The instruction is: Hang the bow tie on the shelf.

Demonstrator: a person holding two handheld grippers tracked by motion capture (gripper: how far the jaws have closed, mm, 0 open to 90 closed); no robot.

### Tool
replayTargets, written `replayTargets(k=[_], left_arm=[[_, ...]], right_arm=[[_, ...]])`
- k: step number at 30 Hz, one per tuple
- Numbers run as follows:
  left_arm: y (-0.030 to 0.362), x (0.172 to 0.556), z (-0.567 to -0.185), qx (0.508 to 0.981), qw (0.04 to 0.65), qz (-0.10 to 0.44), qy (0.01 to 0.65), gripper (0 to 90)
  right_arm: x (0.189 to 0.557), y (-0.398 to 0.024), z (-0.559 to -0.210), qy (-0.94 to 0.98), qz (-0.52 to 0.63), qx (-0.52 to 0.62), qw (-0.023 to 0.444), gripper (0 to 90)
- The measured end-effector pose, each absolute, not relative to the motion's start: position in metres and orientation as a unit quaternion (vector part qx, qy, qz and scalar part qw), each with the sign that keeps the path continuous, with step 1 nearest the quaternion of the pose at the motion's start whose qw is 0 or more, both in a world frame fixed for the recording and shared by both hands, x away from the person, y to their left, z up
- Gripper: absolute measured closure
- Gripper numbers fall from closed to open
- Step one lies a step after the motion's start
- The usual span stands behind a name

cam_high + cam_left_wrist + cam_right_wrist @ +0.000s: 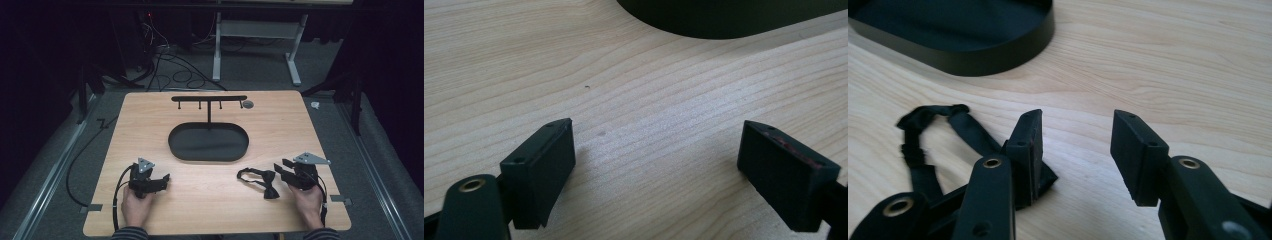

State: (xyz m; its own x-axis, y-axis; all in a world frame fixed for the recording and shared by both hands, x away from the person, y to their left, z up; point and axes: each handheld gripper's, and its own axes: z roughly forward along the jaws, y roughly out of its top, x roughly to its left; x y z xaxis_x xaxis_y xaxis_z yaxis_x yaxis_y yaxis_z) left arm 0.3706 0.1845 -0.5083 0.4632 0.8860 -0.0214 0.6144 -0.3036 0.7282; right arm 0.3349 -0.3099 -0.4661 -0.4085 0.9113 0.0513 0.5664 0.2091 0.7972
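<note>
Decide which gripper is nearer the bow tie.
Right. The right gripper sits just beside the bow tie; the left gripper is well across the table.

A light wooden table (150, 120) carries a black oval tray (208, 142) at its middle, a hook stand rising from the tray's far edge. A black bow tie (260, 181) lies on the wood near the tray's near right end.

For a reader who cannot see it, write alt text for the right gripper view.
The right gripper hovers open over a wooden table, its left jaw above a black bow tie. A black oval tray sits behind.
</note>
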Motion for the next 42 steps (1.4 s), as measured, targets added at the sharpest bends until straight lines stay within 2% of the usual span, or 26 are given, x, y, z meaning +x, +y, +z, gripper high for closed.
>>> replayTargets(k=[32, 42], left_arm=[[0.184, 0.371, -0.508, 0.783, 0.344, 0.197, 0.479, 15.9], [0.184, 0.371, -0.508, 0.783, 0.344, 0.197, 0.479, 15.8]], right_arm=[[0.356, -0.243, -0.472, 0.803, 0.376, 0.433, 0.162, 58.4], [0.365, -0.231, -0.482, 0.817, 0.353, 0.43, 0.152, 63.6]])
